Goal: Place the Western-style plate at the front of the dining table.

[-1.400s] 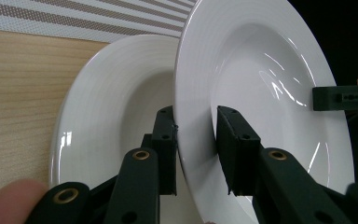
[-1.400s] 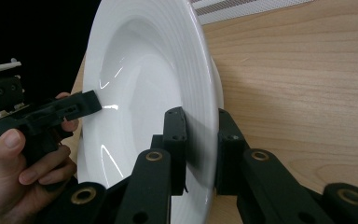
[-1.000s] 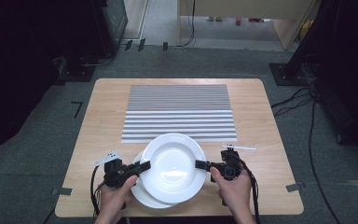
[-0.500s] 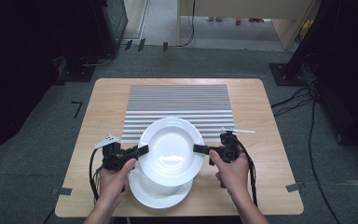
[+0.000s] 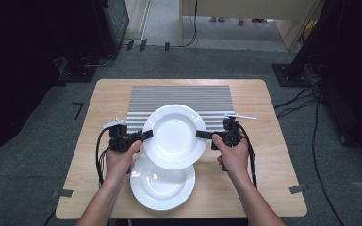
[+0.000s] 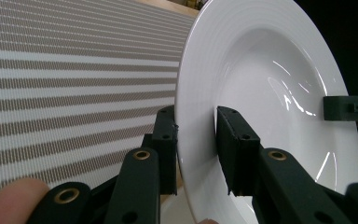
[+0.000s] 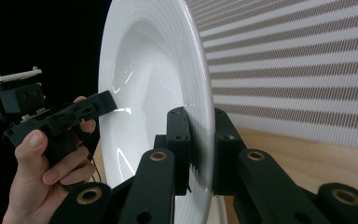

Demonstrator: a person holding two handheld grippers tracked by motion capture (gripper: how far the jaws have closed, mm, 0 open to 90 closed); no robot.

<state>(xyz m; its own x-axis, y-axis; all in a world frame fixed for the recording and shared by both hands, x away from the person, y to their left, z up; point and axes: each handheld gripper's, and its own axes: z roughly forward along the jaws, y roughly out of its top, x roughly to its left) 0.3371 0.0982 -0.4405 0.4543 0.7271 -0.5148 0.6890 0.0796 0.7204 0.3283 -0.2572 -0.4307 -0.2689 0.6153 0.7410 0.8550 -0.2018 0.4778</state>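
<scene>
A light wooden table (image 5: 273, 155) stands on grey carpet, dark equipment and loose cables crowding both sides of the room. A grey-and-white striped placemat (image 5: 179, 96) covers the table's far half, a thin white stick (image 5: 241, 116) lying just off its right edge. The left gripper (image 5: 147, 135) pinches the left rim of a round white deep-welled plate (image 5: 174, 136), and the right gripper (image 5: 201, 134) pinches the right rim; both sets of jaws are clamped on it. The plate hangs above the table, over the placemat's near edge, bowl facing up; being round, it has no long axis. A second white plate (image 5: 162, 186) lies flat on the wood below it, nearer the person.
</scene>
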